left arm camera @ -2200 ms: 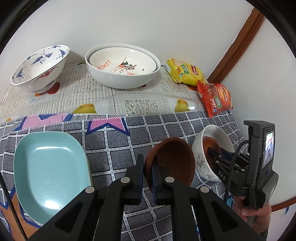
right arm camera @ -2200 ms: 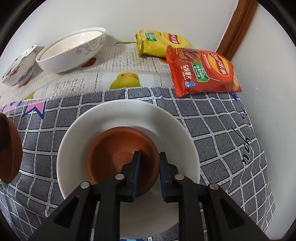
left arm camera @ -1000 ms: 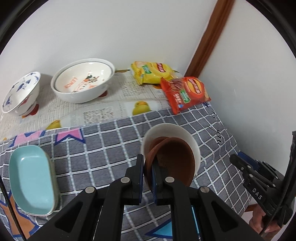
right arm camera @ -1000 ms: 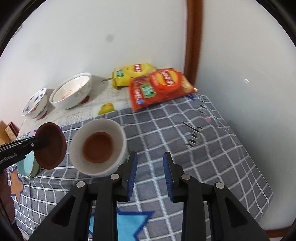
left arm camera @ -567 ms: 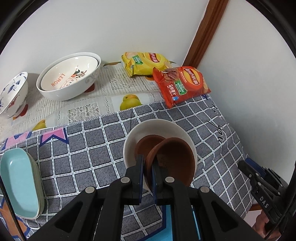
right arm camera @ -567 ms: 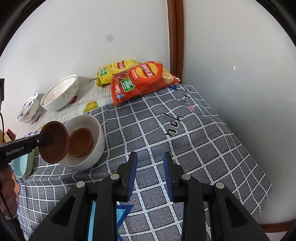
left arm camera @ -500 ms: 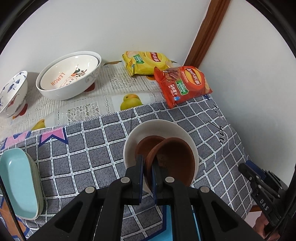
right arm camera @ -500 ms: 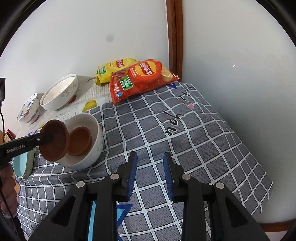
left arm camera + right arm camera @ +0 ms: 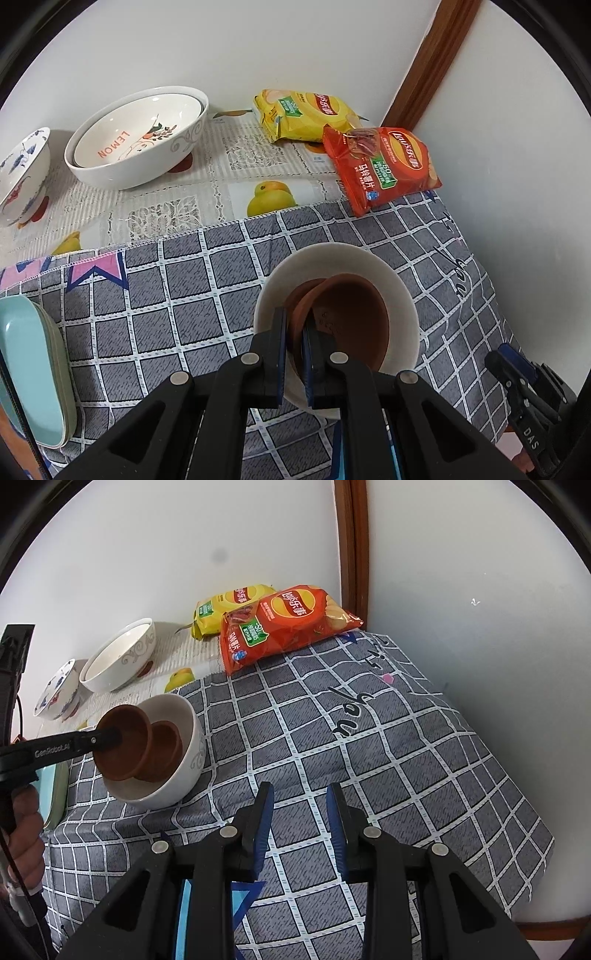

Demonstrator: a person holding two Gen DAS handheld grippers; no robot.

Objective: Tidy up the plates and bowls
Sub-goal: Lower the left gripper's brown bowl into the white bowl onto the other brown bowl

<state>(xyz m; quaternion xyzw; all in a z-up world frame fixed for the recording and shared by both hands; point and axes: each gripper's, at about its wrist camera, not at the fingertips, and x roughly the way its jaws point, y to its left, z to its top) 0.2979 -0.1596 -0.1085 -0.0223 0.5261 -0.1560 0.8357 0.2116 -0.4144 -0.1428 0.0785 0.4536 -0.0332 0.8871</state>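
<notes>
You get bright, even indoor light in both wrist views, soft enough that the big white bowl (image 9: 136,136) throws only a faint shadow on the far wall (image 9: 221,44). A mild sheen sits on the red chip bag (image 9: 284,624). Focus is crisp throughout, with no motion blur. Fisheye bending curves the door frame (image 9: 432,62), and black vignette fills every corner.
</notes>
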